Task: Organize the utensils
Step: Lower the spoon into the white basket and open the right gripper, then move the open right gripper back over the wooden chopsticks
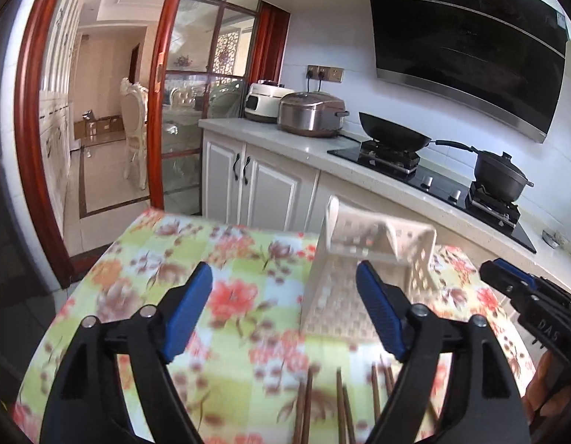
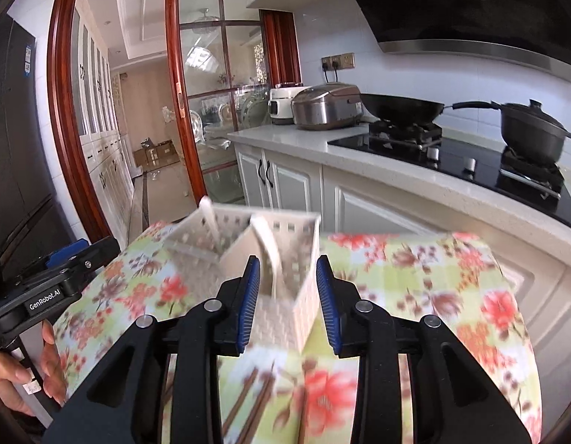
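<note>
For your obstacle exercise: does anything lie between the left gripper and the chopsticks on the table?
Nothing visible does. The left gripper is open and empty, and the brown chopsticks lie bare on the floral tablecloth just below it. The white utensil basket stands farther back.

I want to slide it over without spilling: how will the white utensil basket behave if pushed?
The white utensil basket looks like thin perforated plastic, so probably light and easily slid. It stands tall with spoons leaning inside, so a high push might tip it. The floral tablecloth may bunch.
</note>
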`<state>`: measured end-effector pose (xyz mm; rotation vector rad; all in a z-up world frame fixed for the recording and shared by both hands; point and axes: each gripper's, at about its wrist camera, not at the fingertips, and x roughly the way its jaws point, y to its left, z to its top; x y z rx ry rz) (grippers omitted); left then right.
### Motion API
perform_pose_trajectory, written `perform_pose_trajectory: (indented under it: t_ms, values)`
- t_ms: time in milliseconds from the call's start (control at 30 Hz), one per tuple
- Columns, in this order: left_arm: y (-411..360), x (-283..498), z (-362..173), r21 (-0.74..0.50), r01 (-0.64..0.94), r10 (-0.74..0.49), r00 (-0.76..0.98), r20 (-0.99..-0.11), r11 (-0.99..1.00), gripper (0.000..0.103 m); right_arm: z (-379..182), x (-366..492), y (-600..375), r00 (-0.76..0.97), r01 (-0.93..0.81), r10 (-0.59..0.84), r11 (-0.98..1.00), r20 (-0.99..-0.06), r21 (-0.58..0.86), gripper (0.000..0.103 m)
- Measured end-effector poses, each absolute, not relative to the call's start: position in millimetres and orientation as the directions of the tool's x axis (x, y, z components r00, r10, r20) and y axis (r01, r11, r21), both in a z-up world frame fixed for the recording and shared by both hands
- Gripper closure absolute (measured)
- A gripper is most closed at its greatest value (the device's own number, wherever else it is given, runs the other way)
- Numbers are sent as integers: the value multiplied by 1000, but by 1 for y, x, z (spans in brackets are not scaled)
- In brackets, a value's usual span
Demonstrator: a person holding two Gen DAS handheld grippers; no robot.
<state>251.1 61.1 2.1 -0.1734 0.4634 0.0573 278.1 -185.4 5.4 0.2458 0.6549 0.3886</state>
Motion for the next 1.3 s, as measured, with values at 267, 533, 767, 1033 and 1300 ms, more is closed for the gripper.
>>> perform_pose_trajectory:
  t_ms: [267,533,767,1033,1300]
  values:
    - [59,200,-32,-169,-101,-6,844,-536,980,13,-32,221,-196,668,-231,418,903,-616,362,71]
    - [52,191,-67,-114,-128,28,776,-630,985,12,-77,204,-195,566,-197,410,910,-715,365,71]
    - [46,204,-92,-82,-94,9,708,-706,992,12,-103,211,-182,491,-224,414,910,-766,348,71]
    - [52,215,-104,-89,-77,-14,677,-736,993,13,-114,227,-165,433,-270,418,905,-799,327,71]
    - [51,223,-110,-86,-52,-31,655,-755,995,16,-116,238,-160,420,-279,383,917,-823,285,79]
